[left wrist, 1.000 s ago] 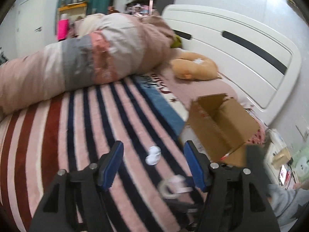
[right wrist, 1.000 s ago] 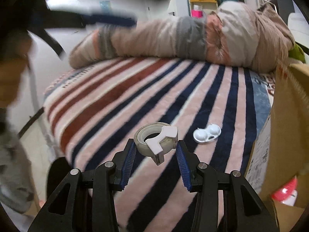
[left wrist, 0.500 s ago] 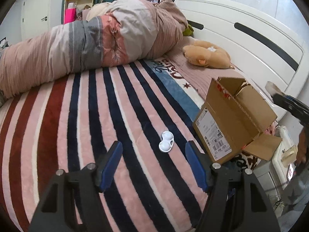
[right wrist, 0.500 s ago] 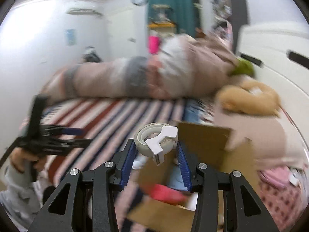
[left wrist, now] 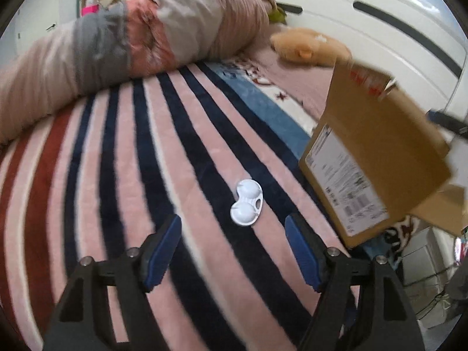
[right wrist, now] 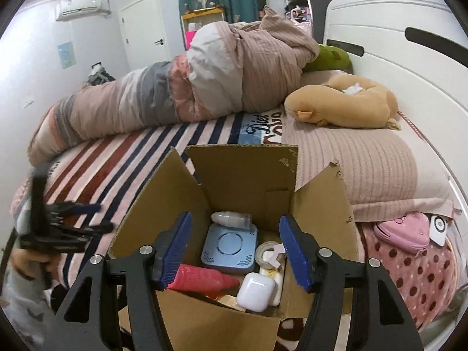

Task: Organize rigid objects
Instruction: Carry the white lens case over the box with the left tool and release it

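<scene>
The striped pink, navy and red blanket (left wrist: 122,175) is lying open around the small white two-cup plastic case (left wrist: 246,202), with the brown cardboard box (left wrist: 377,158) standing as a wall to its right. From above, the box's upright flaps (right wrist: 239,172) are framing its mouth, and a blue square device (right wrist: 229,244), pink cone (right wrist: 201,278) and white earbud case (right wrist: 256,291) are crowding the floor.

We see the cardboard box (left wrist: 377,158) motion-blurred and cut by the right edge in left wrist view; the left gripper (right wrist: 63,219) smeared in right wrist view; the red item (right wrist: 201,278) partly hidden.
</scene>
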The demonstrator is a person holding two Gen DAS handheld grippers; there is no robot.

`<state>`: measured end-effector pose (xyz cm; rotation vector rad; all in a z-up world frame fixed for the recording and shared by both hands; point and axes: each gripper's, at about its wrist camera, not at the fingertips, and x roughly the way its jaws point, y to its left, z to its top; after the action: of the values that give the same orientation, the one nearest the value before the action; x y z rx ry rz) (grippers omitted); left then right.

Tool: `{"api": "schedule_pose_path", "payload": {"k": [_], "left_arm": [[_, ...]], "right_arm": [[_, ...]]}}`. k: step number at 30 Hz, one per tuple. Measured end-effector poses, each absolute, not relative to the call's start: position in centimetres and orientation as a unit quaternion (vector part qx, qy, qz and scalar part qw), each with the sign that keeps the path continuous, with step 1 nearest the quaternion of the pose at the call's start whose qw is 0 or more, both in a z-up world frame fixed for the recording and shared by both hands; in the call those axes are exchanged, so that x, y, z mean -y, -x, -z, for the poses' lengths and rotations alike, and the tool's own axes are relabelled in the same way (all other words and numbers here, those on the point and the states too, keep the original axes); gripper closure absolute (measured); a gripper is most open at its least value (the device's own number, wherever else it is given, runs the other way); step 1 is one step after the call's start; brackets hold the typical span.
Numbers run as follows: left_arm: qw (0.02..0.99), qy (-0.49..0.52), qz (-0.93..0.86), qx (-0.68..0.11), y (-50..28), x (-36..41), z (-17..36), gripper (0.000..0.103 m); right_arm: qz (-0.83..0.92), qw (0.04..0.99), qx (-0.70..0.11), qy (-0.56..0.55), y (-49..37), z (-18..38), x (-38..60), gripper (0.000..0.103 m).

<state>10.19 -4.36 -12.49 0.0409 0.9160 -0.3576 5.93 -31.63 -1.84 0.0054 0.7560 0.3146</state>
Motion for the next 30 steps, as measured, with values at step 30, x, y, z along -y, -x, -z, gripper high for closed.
{"api": "schedule_pose_path", "payload": {"k": [30], "left_arm": [[0.893, -0.077, 0.291, -0.335, -6.0, 13.1, -1.6, 0.073]], "right_arm": [[-0.204, 0.91, -0.361, 0.02, -4.7, 2.8, 30.9, 0.044]]}}
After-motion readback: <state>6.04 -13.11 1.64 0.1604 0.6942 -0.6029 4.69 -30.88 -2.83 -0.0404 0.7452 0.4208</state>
